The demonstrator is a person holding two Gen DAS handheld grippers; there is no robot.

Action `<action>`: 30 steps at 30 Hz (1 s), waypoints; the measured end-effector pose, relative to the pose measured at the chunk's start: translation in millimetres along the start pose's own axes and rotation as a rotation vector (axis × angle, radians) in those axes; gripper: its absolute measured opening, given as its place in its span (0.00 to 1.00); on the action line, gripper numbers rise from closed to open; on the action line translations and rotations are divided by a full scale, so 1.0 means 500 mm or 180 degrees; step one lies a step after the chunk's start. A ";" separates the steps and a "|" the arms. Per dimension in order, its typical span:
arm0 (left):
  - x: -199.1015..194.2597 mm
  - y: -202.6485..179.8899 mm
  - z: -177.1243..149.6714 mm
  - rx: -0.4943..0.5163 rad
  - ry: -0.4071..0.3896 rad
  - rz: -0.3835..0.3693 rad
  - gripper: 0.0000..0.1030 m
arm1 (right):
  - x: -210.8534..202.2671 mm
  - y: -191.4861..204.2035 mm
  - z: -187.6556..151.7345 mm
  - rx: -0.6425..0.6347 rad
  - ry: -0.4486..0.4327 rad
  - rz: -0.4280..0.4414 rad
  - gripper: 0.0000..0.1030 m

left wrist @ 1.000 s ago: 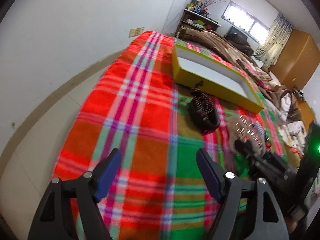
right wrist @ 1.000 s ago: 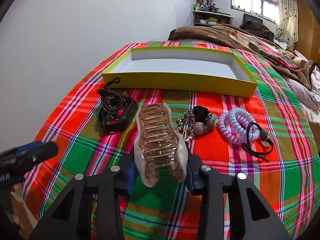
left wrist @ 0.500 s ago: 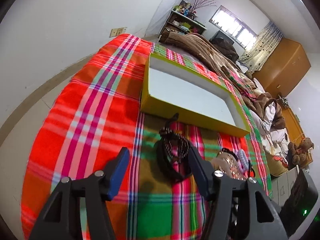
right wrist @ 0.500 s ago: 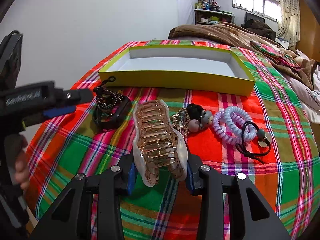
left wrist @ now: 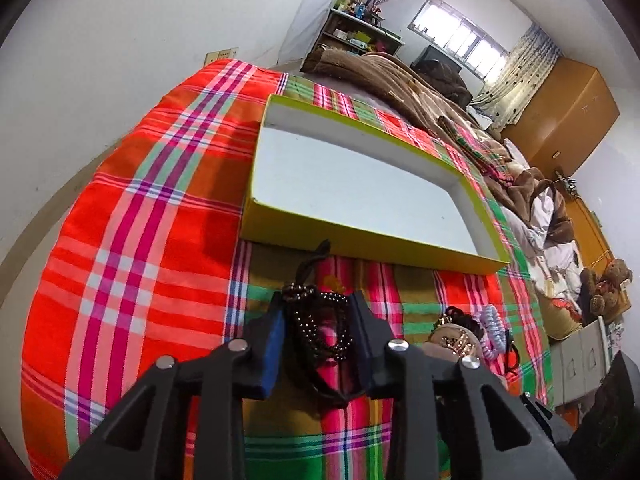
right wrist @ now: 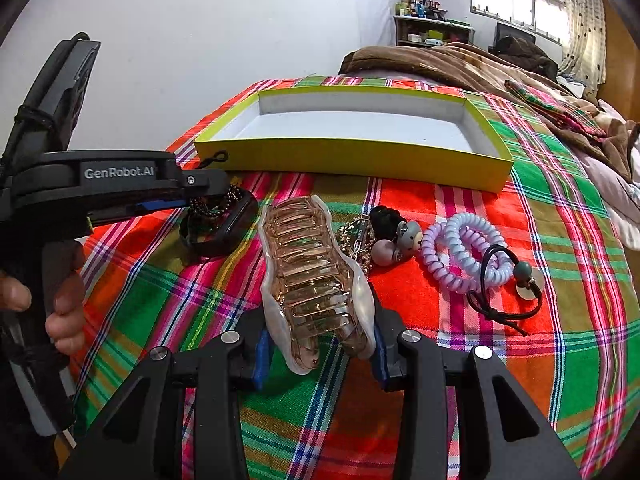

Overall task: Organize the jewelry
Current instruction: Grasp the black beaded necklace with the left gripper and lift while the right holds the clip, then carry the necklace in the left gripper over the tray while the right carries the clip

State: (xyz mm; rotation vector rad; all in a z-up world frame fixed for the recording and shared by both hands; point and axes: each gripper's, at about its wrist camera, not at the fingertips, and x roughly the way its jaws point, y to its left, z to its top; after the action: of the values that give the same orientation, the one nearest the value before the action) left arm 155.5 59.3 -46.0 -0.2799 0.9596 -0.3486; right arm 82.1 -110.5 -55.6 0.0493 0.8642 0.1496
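Jewelry is spread on the red-green plaid bed cover (right wrist: 560, 208), in a row in front of both grippers; behind it, further from the jaws, lies the flat yellow-green cardboard box w/ white inside (right wrist: 352, 158), nothing in it yet.

Left gripper (left wrist: 320, 336): jaws are closing around the dark brown bead bracelet on a black bangle (left wrist: 320, 328). The beads are between the blue pads, but I cannot tell if the pads press already. The bracelet's black cord points straight ahead, toward the near wall of the box.

Right gripper (right wrist: 320, 350): jaws hold the big translucent amber-and-pearl hair claw clip (right wrist: 312, 276) by its near end. Its long axis runs forward from the jaws, toward the box.

To the right of the clip lie a gold chain w/ grey bead charms (right wrist: 384, 236), lilac spiral hair ties (right wrist: 460, 252) & a black cord tie (right wrist: 504, 292).

Judgement: box is directly ahead of both grippers, approx. equally near, so each needs lift & forward move over the wall.
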 end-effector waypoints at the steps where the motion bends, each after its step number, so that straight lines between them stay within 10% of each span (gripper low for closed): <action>1: 0.000 0.000 0.000 0.0001 -0.0006 0.0015 0.29 | 0.000 0.000 0.001 -0.0004 0.0002 0.0004 0.38; 10: -0.012 -0.001 -0.002 0.0049 -0.0082 0.0130 0.10 | -0.011 -0.011 0.000 0.0044 -0.0118 0.0037 0.38; 30: -0.082 -0.030 0.015 0.0104 -0.0423 0.0184 0.08 | -0.066 -0.035 0.027 0.0057 -0.0424 0.0226 0.31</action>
State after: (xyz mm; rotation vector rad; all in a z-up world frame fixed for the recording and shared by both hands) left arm 137.8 63.2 -5.4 -0.2419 0.8290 -0.2890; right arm 73.2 -132.3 -23.9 0.1058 0.7312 0.2028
